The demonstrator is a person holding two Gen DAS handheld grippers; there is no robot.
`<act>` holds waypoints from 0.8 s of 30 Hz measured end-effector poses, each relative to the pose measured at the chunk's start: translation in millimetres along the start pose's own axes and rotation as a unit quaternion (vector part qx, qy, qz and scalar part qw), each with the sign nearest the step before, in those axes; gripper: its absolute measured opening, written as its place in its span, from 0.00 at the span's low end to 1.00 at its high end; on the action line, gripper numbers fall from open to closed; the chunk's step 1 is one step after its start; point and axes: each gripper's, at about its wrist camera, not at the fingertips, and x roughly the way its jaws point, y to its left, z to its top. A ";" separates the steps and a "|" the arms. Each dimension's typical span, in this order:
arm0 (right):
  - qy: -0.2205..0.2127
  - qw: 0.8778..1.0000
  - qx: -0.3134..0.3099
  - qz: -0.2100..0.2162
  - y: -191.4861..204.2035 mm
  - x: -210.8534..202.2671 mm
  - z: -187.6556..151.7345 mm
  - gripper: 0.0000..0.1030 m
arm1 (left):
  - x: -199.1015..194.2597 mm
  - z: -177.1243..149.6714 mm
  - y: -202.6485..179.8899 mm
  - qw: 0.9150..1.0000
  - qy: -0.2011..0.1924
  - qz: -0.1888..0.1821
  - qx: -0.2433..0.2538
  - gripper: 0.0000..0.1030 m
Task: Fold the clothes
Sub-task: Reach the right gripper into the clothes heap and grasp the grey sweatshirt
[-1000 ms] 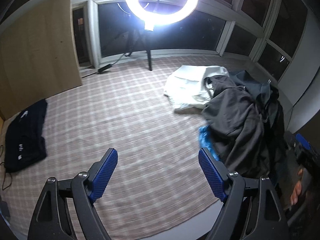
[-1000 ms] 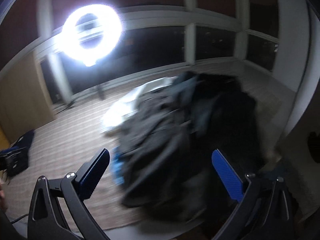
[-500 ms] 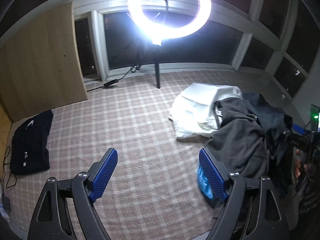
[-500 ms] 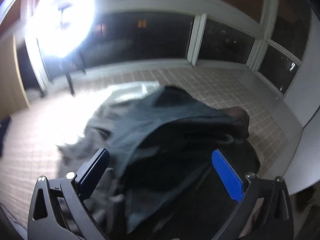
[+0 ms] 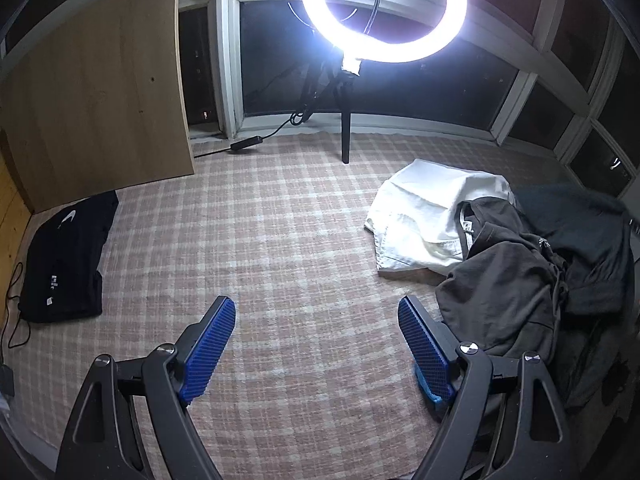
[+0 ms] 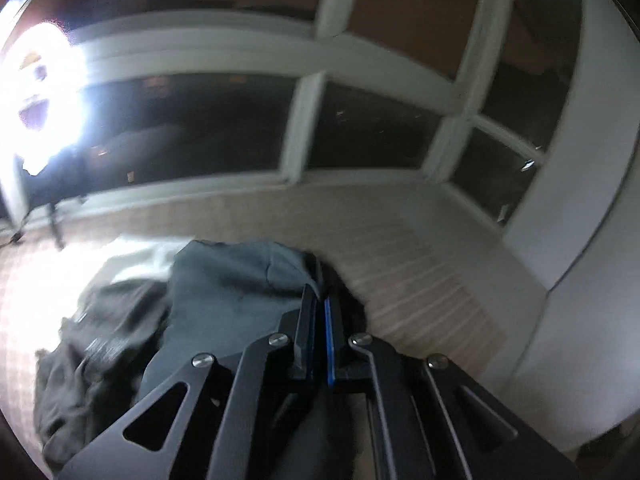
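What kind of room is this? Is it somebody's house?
Probably a room in a home, set up for filming. A checked rug covers the floor, big dark windows wrap around it, a ring light stands on a tripod, and clothes lie in a pile.

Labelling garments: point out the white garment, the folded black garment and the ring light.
white garment [image 5: 424, 216], left wrist view, middle of its lit top.
folded black garment [image 5: 66, 260], left wrist view, its centre.
ring light [image 5: 316, 12], left wrist view, glowing ring's left side.
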 end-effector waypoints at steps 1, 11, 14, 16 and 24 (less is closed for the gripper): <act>0.033 0.999 -0.010 -0.012 -5.6 10.2 5.4 0.04 | 0.3 -0.2 -1.7 1.000 0.002 -0.003 0.001 0.81; 0.019 0.992 0.007 0.124 45.2 -98.7 -53.7 0.64 | -14.5 -0.5 -8.6 0.999 -0.009 -0.020 0.025 0.81; 0.066 0.974 -0.047 0.212 116.2 -85.5 -72.5 0.64 | -20.3 -0.1 -2.9 0.999 -0.014 -0.019 0.024 0.80; 0.096 0.971 -0.075 0.204 154.1 -53.7 -79.3 0.64 | -25.0 -0.4 4.7 1.000 -0.016 -0.012 0.021 0.81; 0.185 0.952 -0.064 0.235 183.3 29.8 -86.8 0.13 | -47.9 -8.1 60.8 0.999 -0.034 0.039 -0.010 0.81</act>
